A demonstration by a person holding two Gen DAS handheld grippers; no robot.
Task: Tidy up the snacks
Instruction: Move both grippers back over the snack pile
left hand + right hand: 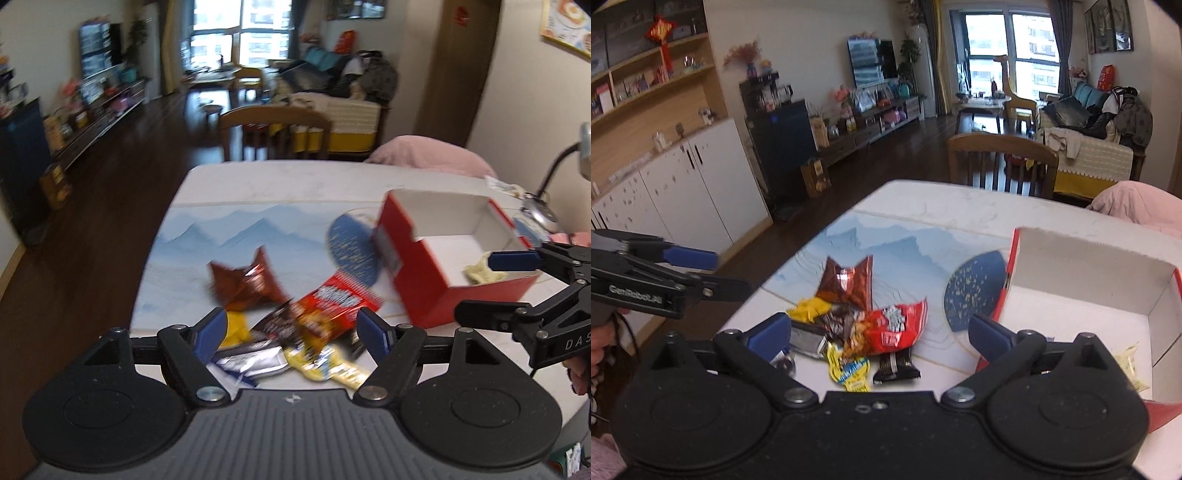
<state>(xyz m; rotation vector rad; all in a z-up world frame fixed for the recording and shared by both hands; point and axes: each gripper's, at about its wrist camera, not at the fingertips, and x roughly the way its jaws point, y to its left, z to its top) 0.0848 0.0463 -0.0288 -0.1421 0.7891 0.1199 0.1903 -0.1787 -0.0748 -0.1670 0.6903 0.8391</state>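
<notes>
Both claws stand apart, holding nothing: the left claw [291, 328] over the snack pile [857, 328] on the table [923, 199], the right claw [879, 332] beside the red box [1082, 280]. One pale packet [482, 273] lies inside the box.

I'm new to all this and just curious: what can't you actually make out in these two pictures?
- Snack pile, left wrist view: motion blur makes labels unreadable; the left gripper covers its near edge.
- Pale packet in the red box, right wrist view: partly behind the right gripper.
</notes>
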